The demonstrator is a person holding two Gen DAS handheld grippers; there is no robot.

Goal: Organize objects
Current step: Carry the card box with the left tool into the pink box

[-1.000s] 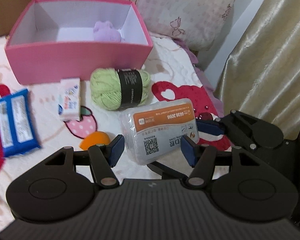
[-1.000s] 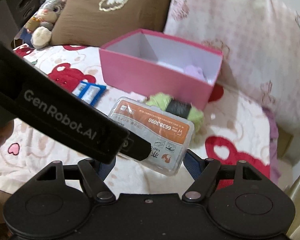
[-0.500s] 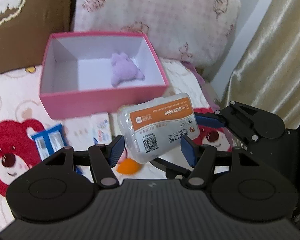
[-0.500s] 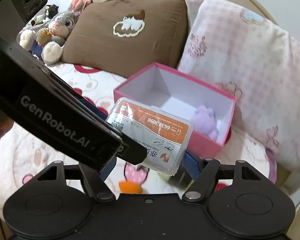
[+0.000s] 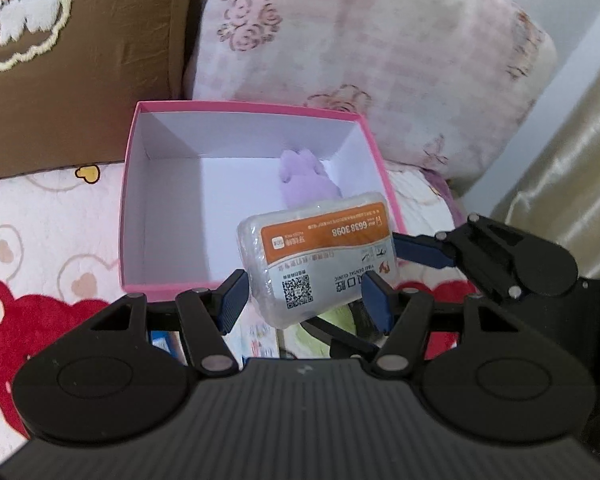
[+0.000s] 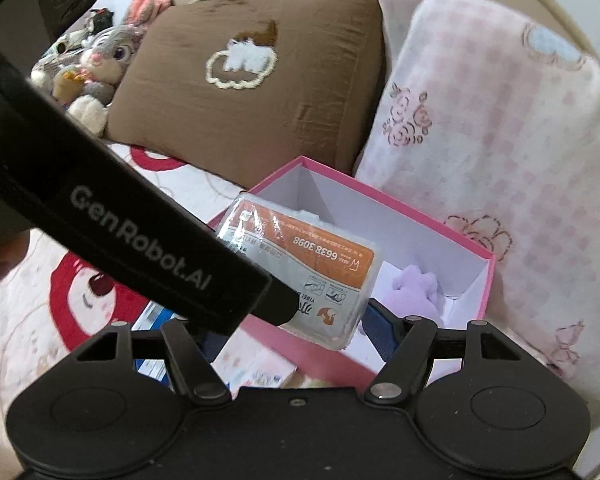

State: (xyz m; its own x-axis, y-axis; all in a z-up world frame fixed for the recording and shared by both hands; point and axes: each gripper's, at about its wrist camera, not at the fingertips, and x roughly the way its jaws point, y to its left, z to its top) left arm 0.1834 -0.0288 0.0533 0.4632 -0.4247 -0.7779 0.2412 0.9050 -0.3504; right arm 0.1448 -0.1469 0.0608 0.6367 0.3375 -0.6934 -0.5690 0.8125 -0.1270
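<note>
The wrapped packet [image 5: 320, 256] hangs over the near right corner of the pink box [image 5: 140, 200], pinched in the left claw [image 5: 304, 300]. The right claw [image 6: 296, 332] is closing, apparently also touching the packet. A purple toy [image 5: 304, 180] lies inside the box.

Your way into the pink box [image 5: 138, 216] is open on its left half; the purple plush toy [image 5: 306, 180] fills the right rear corner, and pillows [image 5: 360, 60] crowd close behind its far wall.
</note>
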